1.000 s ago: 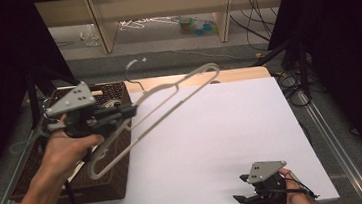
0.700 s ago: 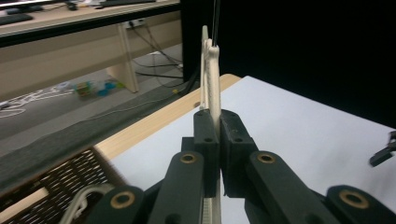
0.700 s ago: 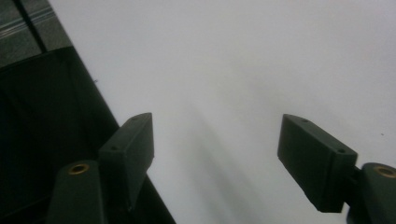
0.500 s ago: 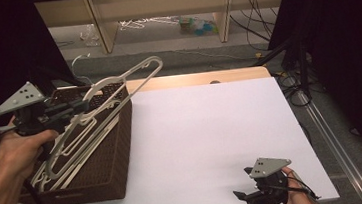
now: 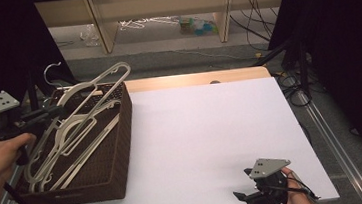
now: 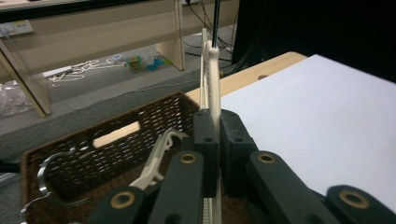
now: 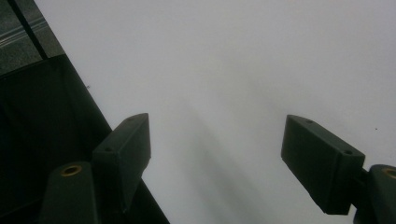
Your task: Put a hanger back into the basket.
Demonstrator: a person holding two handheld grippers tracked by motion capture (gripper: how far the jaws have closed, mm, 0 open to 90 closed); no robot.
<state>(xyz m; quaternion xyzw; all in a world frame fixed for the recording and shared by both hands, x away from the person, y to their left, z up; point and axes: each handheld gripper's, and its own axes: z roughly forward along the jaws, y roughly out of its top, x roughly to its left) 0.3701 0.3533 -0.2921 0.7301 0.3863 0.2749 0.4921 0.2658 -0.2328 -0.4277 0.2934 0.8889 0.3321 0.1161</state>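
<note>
We read the step in hand as laying the held hanger into the basket. The bench (image 5: 208, 144), covered in white, carries the brown wicker basket (image 5: 116, 158) at its left end. The basket holds several pale hangers (image 5: 81, 152) lying lengthwise, stacked and partly overlapping; we cannot count them exactly; a metal hook (image 6: 44, 186) curls up near one end wall in the left gripper view. The held hanger (image 5: 98, 84) sits tilted above the pile, its far end rising past the basket's rim, its near part clamped in the left gripper (image 6: 212, 126), whose fingers are clenched tight on the thin pale bar. To do this well, we judge the hanger should be lowered until it lies flat along the others, aligned with the basket's long axis, hook toward the same end as the rest, and released only once it rests on the pile, so it does not spring over the rim. The right gripper (image 5: 252, 199) rests near the bench's front edge, fingers spread wide with nothing between them, well apart from the basket.
</note>
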